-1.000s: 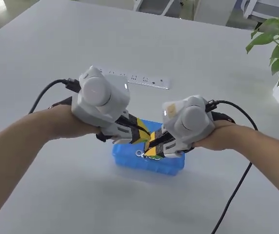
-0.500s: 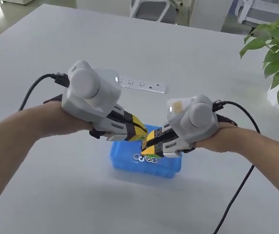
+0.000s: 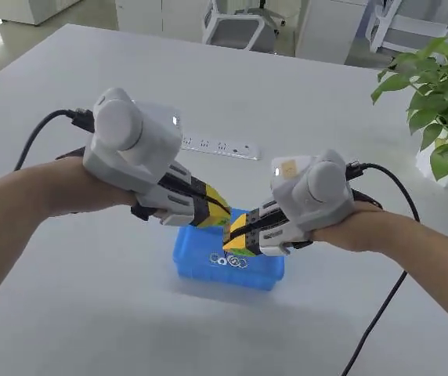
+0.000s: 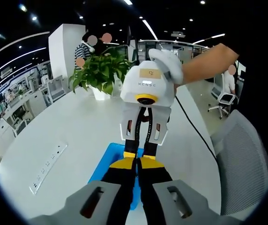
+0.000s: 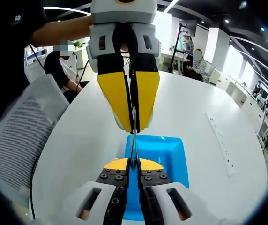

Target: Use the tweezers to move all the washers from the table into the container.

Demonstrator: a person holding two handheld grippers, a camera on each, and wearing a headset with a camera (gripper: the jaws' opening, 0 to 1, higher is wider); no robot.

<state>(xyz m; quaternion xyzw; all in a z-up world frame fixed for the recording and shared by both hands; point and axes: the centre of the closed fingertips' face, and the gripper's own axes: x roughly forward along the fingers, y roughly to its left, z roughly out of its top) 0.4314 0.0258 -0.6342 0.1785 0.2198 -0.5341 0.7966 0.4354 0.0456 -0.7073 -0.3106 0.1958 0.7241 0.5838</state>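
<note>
A blue container [image 3: 200,269] sits on the white table [image 3: 91,313], with several metal washers [image 3: 230,259] lying inside it. Just above it, my left gripper [image 3: 222,217] and right gripper [image 3: 234,238] meet tip to tip. In the right gripper view, thin metal tweezers [image 5: 133,133] run from my right gripper [image 5: 132,164] up into the yellow jaws of the left gripper [image 5: 130,108], and both look shut on them. In the left gripper view, my left gripper [image 4: 137,164] is shut and faces the right gripper [image 4: 144,140] over the container [image 4: 107,161].
A white power strip [image 3: 216,146] lies on the table behind the container. A potted green plant [image 3: 435,102] stands at the far right edge. Black cables [image 3: 381,305] trail from both grippers. Office chairs [image 3: 236,23] stand beyond the table's far edge.
Both grippers have risen a little off the container, still tip to tip. The washers inside the container have come into sight. The head camera has shifted too.
</note>
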